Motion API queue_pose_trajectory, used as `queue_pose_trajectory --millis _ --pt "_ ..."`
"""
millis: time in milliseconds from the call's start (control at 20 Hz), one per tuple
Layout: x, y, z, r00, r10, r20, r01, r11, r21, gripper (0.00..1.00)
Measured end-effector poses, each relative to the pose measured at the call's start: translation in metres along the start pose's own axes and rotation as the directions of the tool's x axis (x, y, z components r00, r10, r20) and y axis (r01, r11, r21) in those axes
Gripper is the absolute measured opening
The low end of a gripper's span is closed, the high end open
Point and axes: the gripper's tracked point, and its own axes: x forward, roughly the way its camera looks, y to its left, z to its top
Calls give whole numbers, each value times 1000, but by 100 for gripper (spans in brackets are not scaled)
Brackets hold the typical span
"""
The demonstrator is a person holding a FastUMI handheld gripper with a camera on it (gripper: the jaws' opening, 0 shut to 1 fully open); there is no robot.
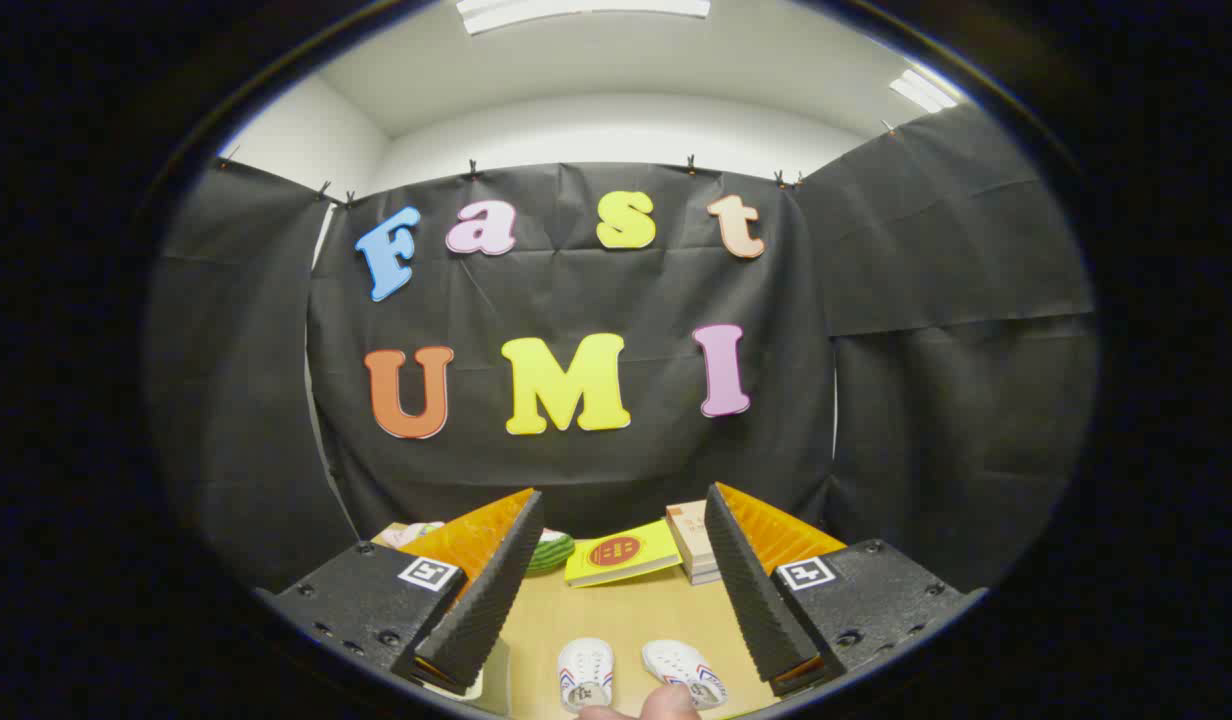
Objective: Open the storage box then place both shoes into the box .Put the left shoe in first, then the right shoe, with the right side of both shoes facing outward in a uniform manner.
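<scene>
The tongs [621,560] stand spread and empty, with both shoes [585,673] side by side on the bench [616,610] below and between them, toes pointing far.

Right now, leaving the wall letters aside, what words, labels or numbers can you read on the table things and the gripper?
Nothing reads clearly.
Yellow book: red round emblem with marks, too blurred to read.
Stack of books beside it: cover print too small.
Pair of white shoes: insole marks too small.
Gripper, fingers open, nothing between them: square tags bear a coded pattern, no words.
</scene>
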Motion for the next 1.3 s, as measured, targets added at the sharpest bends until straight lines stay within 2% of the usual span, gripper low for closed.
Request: queue_pose_trajectory --millis 850,1300 --pt "0 2 -6 999 24 -33 -24 1000 5 100" --pt "2 15 -19 993 98 -70 -96 995 37 100"
